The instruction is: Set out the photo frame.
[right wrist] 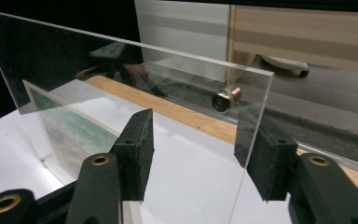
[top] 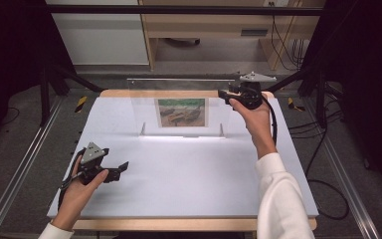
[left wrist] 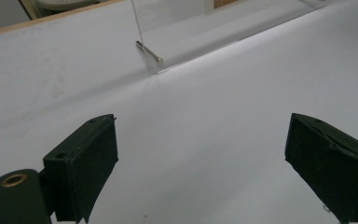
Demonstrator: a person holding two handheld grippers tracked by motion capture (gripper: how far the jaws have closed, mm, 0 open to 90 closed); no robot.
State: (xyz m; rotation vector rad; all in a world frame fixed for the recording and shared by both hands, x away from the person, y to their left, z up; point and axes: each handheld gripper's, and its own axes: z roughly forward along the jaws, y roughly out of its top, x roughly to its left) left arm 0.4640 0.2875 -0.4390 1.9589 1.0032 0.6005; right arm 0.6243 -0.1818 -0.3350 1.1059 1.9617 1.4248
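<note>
A clear acrylic frame [top: 144, 107] stands upright at the back middle of the white table top [top: 189, 174], with a painted picture [top: 181, 112] of boats mounted in it. My right gripper [top: 224, 94] is at the frame's upper right corner. In the right gripper view it [right wrist: 193, 154] is open and straddles the panel [right wrist: 177, 93] edge, one jaw in front and one behind, beside a metal standoff [right wrist: 226, 99]. The picture [right wrist: 70, 135] shows at the left. My left gripper [top: 121, 170] rests open near the front left, its jaws [left wrist: 200, 163] wide apart over bare table with nothing between them.
The frame's metal foot peg [left wrist: 150, 52] stands on the table ahead of my left gripper. A wooden table edge [top: 179, 93] runs behind the frame. Black rig poles [top: 45, 94] and cables [top: 328, 164] flank the table, and a wooden cabinet [top: 204, 25] is beyond.
</note>
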